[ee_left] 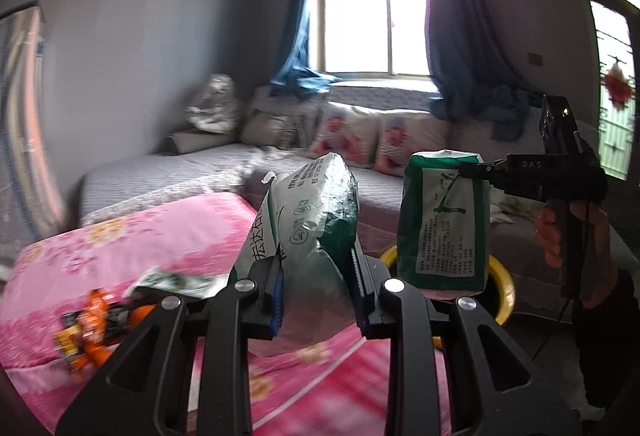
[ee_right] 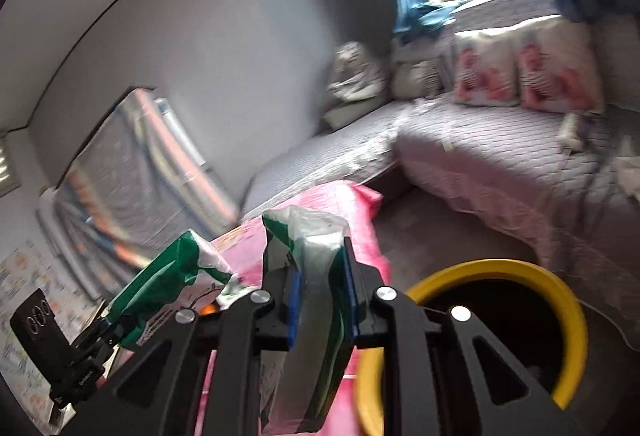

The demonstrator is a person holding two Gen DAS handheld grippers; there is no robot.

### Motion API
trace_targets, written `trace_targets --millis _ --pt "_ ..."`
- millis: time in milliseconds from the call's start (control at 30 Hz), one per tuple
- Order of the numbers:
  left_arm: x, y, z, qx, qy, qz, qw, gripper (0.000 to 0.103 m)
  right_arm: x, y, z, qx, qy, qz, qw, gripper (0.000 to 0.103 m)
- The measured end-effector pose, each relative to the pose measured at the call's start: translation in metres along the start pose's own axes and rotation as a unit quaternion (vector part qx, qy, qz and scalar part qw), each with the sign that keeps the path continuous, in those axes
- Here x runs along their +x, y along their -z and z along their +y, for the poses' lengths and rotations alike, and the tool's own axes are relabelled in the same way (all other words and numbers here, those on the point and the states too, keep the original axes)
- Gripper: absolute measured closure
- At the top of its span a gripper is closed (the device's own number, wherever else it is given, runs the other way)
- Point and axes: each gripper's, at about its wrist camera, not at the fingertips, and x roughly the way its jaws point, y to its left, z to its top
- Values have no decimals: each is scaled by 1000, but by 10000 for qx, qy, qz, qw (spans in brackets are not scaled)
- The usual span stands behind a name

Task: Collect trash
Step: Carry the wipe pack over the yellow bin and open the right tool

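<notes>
My left gripper (ee_left: 316,264) is shut on a crumpled white and green plastic bag (ee_left: 308,212) that stands up between its blue pads. To its right, my right gripper (ee_left: 466,170), held by a hand, pinches a second green and white bag (ee_left: 440,228) that hangs over a yellow-rimmed bin (ee_left: 506,284). In the right wrist view the right gripper (ee_right: 322,276) is shut on its bag (ee_right: 312,236), with the bin's yellow rim (ee_right: 492,268) just right of it. The left gripper (ee_right: 108,328) and its bag (ee_right: 168,284) show at lower left.
A table under a pink flowered cloth (ee_left: 120,248) carries an orange wrapper (ee_left: 88,324) and a green and white wrapper (ee_left: 172,280). A grey corner sofa (ee_left: 180,168) with cushions runs under the window (ee_left: 372,20). Blue curtains hang beside the window.
</notes>
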Motion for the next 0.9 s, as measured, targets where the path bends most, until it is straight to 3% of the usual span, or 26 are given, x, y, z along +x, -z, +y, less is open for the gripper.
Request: trace_targets --millis 333,633,900 --pt "86 -3 -53 192 722 520 9959 78 -31 16 -71 85 1278 -323 9912 86" --pt "142 5 -88 202 952 907 9911 78 -26 37 -109 320 1675 -220 9851 86" --pt "160 18 -112 233 1069 1116 9877 78 -21 50 -127 434 1882 -87 9811 86"
